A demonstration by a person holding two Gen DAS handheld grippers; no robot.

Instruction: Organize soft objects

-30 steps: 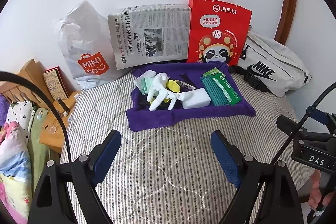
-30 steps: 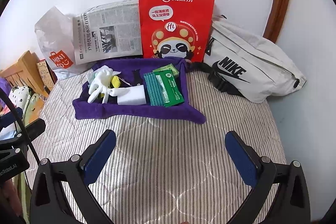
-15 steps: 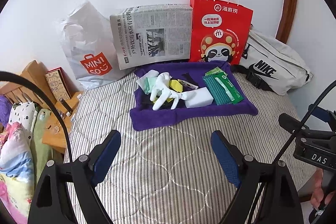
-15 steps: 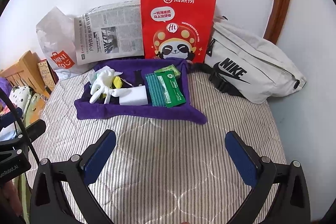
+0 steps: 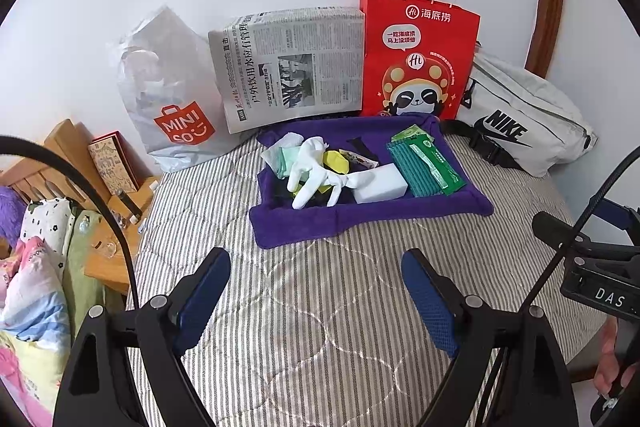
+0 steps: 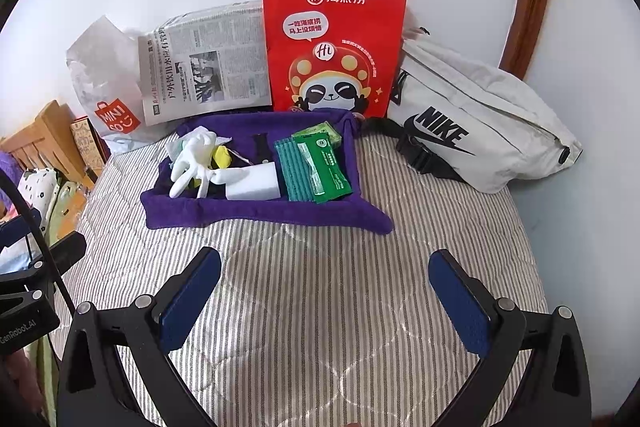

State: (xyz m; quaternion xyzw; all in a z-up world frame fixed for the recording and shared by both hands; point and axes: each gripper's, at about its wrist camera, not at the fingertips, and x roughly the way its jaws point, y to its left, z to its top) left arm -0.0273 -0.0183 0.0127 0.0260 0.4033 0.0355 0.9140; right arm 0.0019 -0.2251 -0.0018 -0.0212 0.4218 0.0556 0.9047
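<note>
A purple cloth tray [image 5: 360, 217] [image 6: 256, 215] lies on the striped mattress near the wall. In it are a white glove [image 5: 312, 167] [image 6: 192, 159], a white sponge block [image 5: 380, 183] [image 6: 252, 181], a green packet of wipes [image 5: 426, 163] [image 6: 316, 163], a yellow item [image 5: 336, 161] and a crumpled pale bag [image 5: 280, 153]. My left gripper [image 5: 316, 273] hangs open over bare mattress short of the tray. My right gripper [image 6: 324, 271] is open too, also short of the tray, with nothing between its fingers.
Against the wall stand a white Miniso plastic bag [image 5: 168, 95], a folded newspaper [image 5: 292, 67], a red paper bag [image 5: 416, 59] [image 6: 332, 47] and a grey Nike waist bag [image 5: 524, 115] [image 6: 472, 123]. A wooden bed frame [image 5: 108, 259] and pillows [image 5: 36, 267] lie at the left.
The view in both cameras has shifted slightly, the tray and bags sitting a little differently in frame. Both grippers stay open and nothing in the tray has moved.
</note>
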